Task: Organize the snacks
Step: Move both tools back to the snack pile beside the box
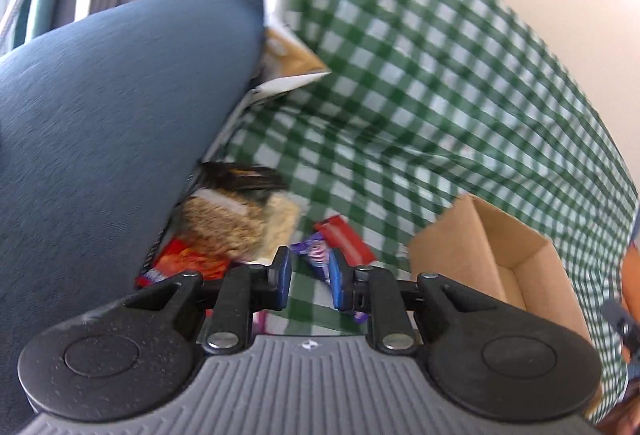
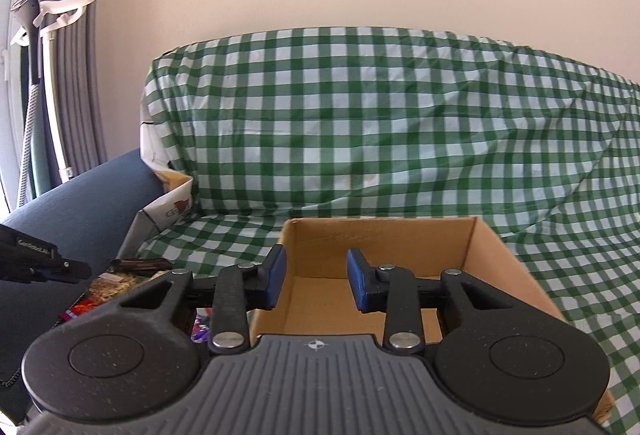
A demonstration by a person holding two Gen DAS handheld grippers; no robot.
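Left gripper (image 1: 310, 277) sits low centre of the left wrist view, blue pads narrowly apart. A purple snack wrapper (image 1: 316, 255) lies in the gap between them; the frame is blurred, so I cannot tell whether the pads press on it.

Snack pile is left of centre in that view, jammed against the blue sofa arm (image 1: 100, 139): a tan-and-dark bag (image 1: 236, 215), an orange-red packet (image 1: 188, 261), a red packet (image 1: 346, 241) just right of the purple one. All lie on the green checked cloth (image 1: 420, 95).

Cardboard box (image 1: 484, 255) is at lower right of the left view, open top. The part of its floor that shows holds nothing.

Right gripper (image 2: 316, 277) is lower centre of the right wrist view, jaws partly spread with nothing between them, pointing into the same box (image 2: 496, 255). The left pad overlaps the box's left wall in the picture; contact is unclear. A printed paper bag (image 2: 168, 203) stands at mid-left.
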